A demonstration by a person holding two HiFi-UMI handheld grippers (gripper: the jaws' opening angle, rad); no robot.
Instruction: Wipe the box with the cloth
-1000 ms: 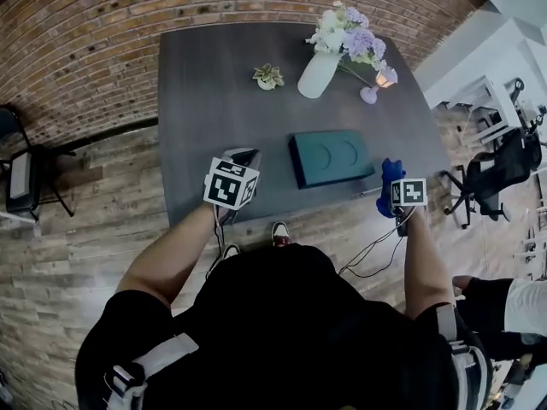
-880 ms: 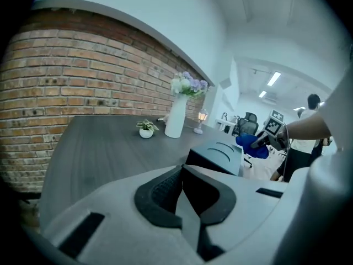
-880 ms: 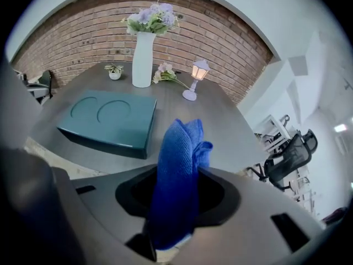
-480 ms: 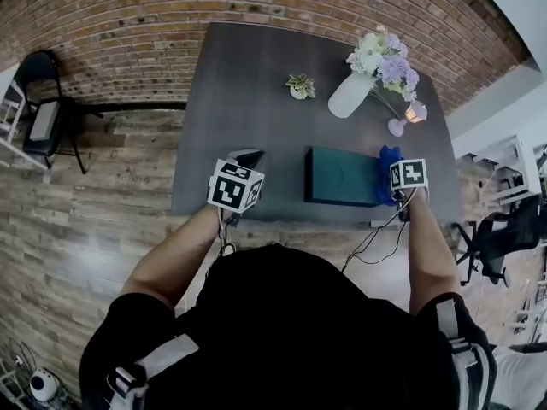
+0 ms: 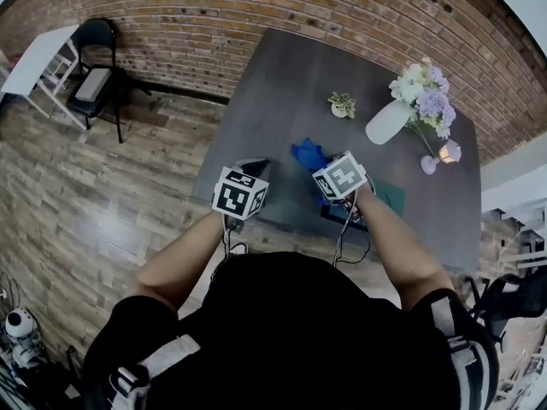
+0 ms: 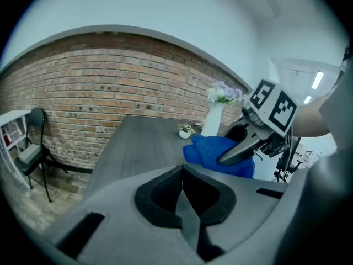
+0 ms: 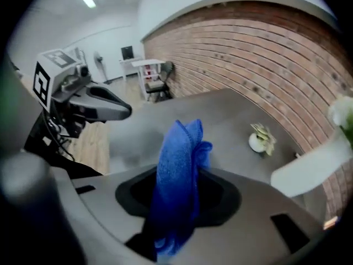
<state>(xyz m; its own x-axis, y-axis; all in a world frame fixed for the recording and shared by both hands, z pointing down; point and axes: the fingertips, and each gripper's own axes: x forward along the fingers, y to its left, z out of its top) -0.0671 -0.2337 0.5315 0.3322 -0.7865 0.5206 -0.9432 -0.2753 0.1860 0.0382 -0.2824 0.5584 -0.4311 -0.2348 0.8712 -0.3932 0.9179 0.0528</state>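
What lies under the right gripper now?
The dark teal rectangular box; only one end shows beside the right gripper, which clamps the blue cloth. The gripper and forearm cover the rest, so cloth-to-box contact cannot be seen.

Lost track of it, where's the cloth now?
The cloth is clamped in the right gripper, mid head view, over the table, just left of the box.
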